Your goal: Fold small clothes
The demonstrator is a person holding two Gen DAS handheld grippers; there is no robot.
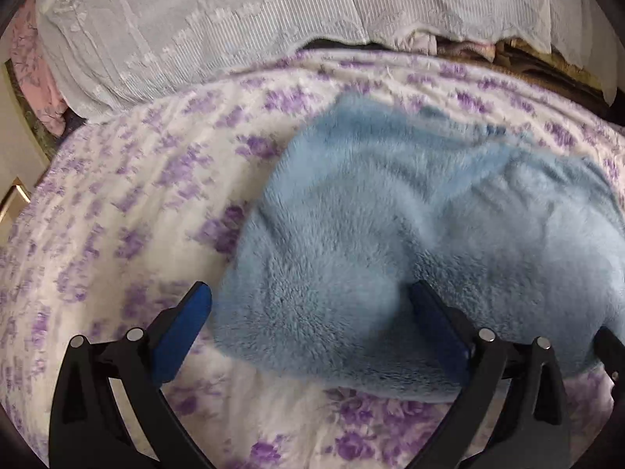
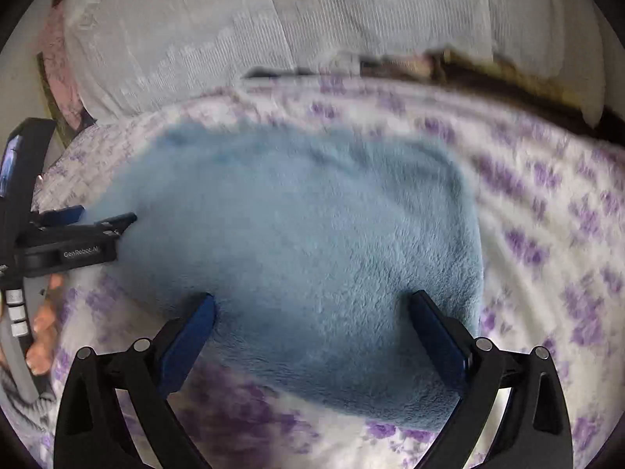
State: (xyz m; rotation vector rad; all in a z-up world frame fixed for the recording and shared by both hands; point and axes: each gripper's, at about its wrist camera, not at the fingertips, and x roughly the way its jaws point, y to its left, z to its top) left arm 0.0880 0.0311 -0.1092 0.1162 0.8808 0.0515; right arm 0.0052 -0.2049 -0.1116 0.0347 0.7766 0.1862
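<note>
Down on the bed, a fluffy light-blue garment (image 1: 410, 242) lies bunched on a white blanket with purple flowers (image 1: 117, 195), with a pale lace-covered pillow (image 1: 203, 27) behind it. Both tools hover low over the fleece with jaws spread wide and nothing pinched: the left gripper (image 1: 308, 312) straddles its near left edge, the right gripper (image 2: 312, 320) its near right part. A hand (image 2: 41, 332) holds the left tool's handle.

Home bedroom: floral bedspread (image 1: 117, 203), lace-covered pillow (image 1: 195, 19).
</note>
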